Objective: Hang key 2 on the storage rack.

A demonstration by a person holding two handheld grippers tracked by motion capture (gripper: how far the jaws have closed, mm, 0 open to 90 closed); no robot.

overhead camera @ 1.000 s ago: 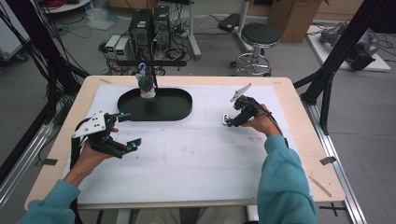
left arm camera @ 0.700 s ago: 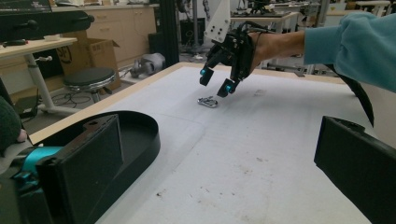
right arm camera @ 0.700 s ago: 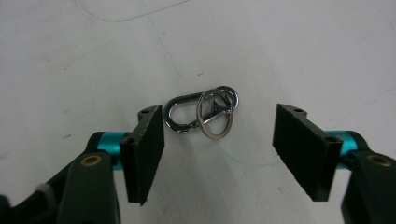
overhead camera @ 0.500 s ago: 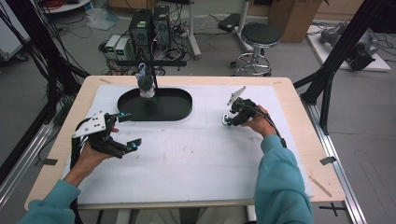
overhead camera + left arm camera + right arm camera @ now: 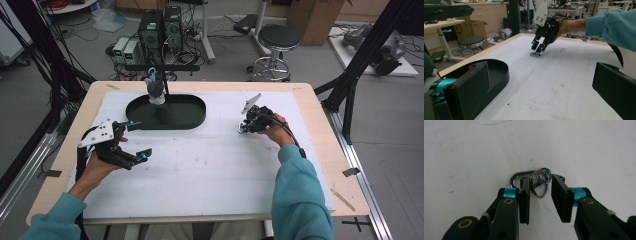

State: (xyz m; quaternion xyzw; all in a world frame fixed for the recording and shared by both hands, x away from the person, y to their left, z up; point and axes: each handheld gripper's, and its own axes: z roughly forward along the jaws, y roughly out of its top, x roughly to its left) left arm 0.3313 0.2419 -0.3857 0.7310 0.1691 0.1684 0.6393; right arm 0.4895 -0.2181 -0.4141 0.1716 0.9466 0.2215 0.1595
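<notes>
The desk [image 5: 320,150], covered by a white sheet, lies under both tools. The black oval tray [image 5: 185,112] sits just ahead of the left tool, and from the left tool view its curved wall [image 5: 499,72] runs right beside that tool's near jaw. A small grey-and-white object [image 5: 155,90] stands at the tray's far rim by a thin black post.

The left tool [image 5: 131,142] hangs above the sheet with its jaws spread wide and nothing between them, well apart from the right tool.

The right tool [image 5: 243,127] points down at the sheet, its tips low over a small metal key clip [image 5: 524,178] with a ring [image 5: 539,183]. In the left tool view the clip [image 5: 535,54] lies flat on the sheet directly beneath the right tool [image 5: 537,47]. The right tool's jaws have just been closing: the ring stands between them, hard against one pad [image 5: 524,202], while a clear gap remains to the other pad, so the ring is not yet clamped.
</notes>
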